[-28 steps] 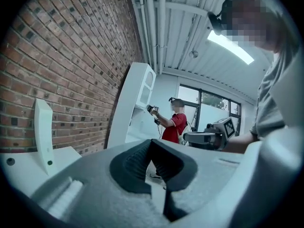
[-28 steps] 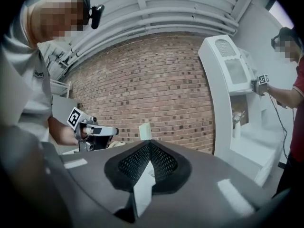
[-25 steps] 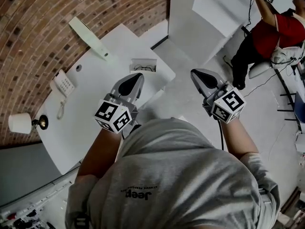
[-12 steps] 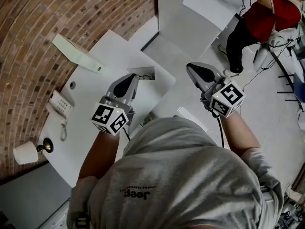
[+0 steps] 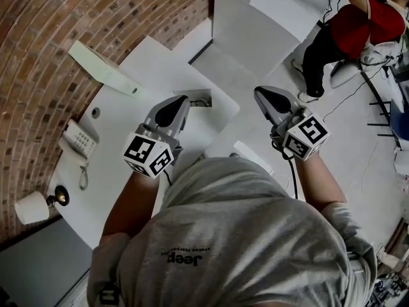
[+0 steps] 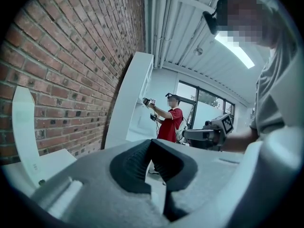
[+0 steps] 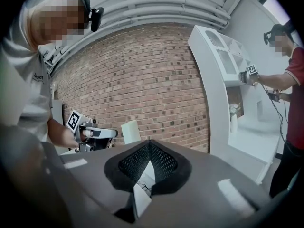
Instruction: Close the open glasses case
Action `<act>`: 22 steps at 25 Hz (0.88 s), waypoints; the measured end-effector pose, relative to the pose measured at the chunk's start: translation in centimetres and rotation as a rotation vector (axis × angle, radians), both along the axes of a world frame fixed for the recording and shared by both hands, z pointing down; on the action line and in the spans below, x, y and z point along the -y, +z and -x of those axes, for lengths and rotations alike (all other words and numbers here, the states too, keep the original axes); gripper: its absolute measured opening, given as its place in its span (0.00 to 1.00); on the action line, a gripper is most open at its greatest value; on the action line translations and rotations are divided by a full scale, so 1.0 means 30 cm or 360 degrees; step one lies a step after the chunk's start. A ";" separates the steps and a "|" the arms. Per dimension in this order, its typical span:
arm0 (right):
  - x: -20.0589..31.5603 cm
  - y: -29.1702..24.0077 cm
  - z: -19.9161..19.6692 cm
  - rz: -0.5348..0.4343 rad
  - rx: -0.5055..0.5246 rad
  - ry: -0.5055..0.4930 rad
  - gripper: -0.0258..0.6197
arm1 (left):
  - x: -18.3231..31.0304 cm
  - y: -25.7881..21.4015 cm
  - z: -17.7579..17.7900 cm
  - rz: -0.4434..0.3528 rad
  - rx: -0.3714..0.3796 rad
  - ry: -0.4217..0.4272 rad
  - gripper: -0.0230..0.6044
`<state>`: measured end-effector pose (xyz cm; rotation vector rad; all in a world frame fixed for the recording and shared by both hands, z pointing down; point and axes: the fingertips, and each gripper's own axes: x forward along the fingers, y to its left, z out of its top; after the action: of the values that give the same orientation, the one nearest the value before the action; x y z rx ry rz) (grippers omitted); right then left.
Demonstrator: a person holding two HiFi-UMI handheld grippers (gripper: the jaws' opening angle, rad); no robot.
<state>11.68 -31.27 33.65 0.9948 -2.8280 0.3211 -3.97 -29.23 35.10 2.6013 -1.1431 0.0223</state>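
A white telephone (image 5: 78, 139) lies at the left edge of the white worktop (image 5: 121, 123), with a pale lamp shade (image 5: 30, 208) at lower left. A brick wall (image 5: 64, 11) fills the upper left. A person in red (image 5: 358, 27) stands at upper right.

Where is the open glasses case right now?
In the head view, the glasses case lies on the white table near its edge, just beyond the tips of the left gripper.

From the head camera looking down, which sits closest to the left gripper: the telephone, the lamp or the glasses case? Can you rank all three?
1. Glasses case: nearest, just past the tip of the left gripper, on the white table.
2. Telephone: farther off to the picture's left, near the table's curved edge.
3. Lamp: farthest, at the lower left end of the table.
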 end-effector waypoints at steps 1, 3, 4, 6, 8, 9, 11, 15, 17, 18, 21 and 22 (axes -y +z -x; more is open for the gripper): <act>0.000 0.001 0.002 0.0002 0.0003 -0.0002 0.05 | -0.002 0.002 -0.002 -0.0004 0.0010 0.0005 0.03; 0.001 0.003 0.006 0.0004 0.0007 -0.0011 0.05 | -0.005 0.003 -0.005 -0.0018 0.0030 0.0014 0.03; 0.000 0.005 0.008 0.0006 0.0007 -0.0017 0.05 | -0.008 0.003 -0.006 -0.0022 0.0035 0.0025 0.03; -0.001 0.007 0.015 0.0015 0.0003 -0.0027 0.05 | -0.013 0.012 -0.012 -0.0008 0.0036 0.0077 0.05; 0.000 0.011 0.022 0.0022 0.0002 -0.0038 0.05 | -0.013 0.035 -0.017 0.0027 0.0055 0.0148 0.22; 0.000 0.014 0.025 0.0027 0.0001 -0.0043 0.05 | -0.010 0.050 -0.017 0.0037 0.0080 0.0176 0.27; 0.002 0.023 0.030 0.0036 -0.0003 -0.0051 0.05 | -0.006 0.084 -0.013 0.0038 0.0160 0.0226 0.32; 0.011 0.046 0.041 0.0053 -0.0010 -0.0059 0.05 | 0.009 0.187 -0.003 0.0017 0.0402 0.0330 0.40; 0.020 0.062 0.056 0.0071 -0.0014 -0.0065 0.05 | 0.028 0.246 0.006 -0.0010 0.0541 0.0374 0.44; 0.024 0.073 0.065 0.0081 -0.0016 -0.0070 0.05 | 0.039 0.273 0.009 -0.0026 0.0609 0.0396 0.46; 0.033 0.108 0.089 0.0115 -0.0024 -0.0085 0.05 | 0.065 0.351 0.017 -0.0043 0.0763 0.0462 0.52; 0.035 0.119 0.098 0.0126 -0.0028 -0.0090 0.05 | 0.074 0.376 0.021 -0.0042 0.0795 0.0481 0.53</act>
<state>8.74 -32.33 37.23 0.8961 -2.7979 0.4122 -4.59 -31.44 46.38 2.8510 -0.8715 0.7617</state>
